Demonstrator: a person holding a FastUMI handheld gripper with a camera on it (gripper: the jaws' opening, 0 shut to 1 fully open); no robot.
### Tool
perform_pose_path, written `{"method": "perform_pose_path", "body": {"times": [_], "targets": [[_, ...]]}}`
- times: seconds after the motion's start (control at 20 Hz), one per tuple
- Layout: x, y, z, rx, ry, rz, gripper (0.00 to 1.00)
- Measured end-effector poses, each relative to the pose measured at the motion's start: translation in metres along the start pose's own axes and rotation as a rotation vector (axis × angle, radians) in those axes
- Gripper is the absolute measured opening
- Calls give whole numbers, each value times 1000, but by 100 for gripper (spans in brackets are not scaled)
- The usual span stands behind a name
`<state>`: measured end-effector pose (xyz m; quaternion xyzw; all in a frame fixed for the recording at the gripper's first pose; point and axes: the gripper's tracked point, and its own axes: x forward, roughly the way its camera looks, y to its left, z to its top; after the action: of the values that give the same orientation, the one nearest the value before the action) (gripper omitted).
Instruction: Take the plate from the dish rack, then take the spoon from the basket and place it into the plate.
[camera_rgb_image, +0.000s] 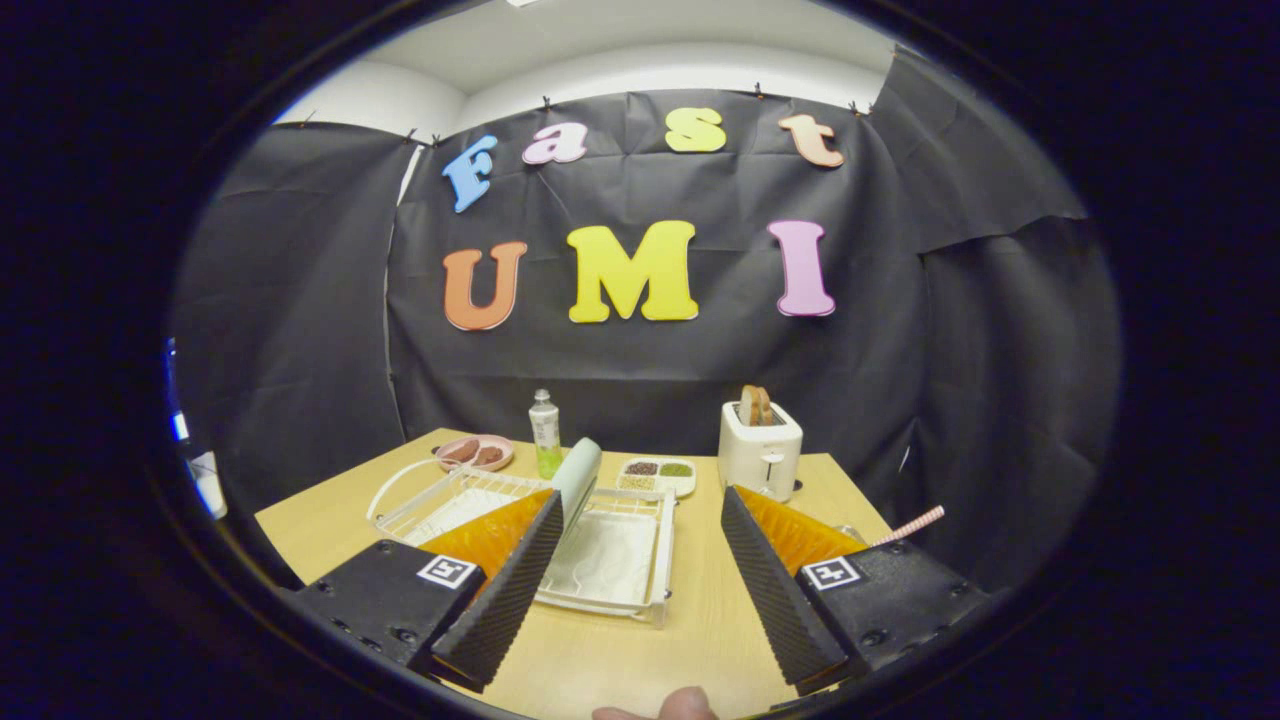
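We judge step one in hand: tool (640, 580) fingers apart, empty; pale green plate (577, 478) upright in white wire dish rack (640, 560) just ahead, beside left finger. Next: straddle rim, close.

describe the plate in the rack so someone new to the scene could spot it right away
On the wooden table a white wire dish rack sits just ahead of the open gripper. The plate stands on edge in it, by the left finger's tip. It is pale green and upright, unlike the pink plate lying flat behind.
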<state>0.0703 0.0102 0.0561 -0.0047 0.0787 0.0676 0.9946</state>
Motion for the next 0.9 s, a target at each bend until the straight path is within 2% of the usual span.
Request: {"method": "perform_pose_path", "body": {"times": [0.1, 0.3, 0.45, 0.65, 0.8, 0.9], "targets": [[13, 4, 18, -20, 25, 17, 100], [39, 31, 47, 52, 122, 117, 100], [66, 45, 58, 25, 197, 133, 100], [106, 59, 50, -22, 309, 127, 100], [128, 75, 27, 22, 413, 163, 100], [142, 79, 18, 51, 456, 158, 100]]}}
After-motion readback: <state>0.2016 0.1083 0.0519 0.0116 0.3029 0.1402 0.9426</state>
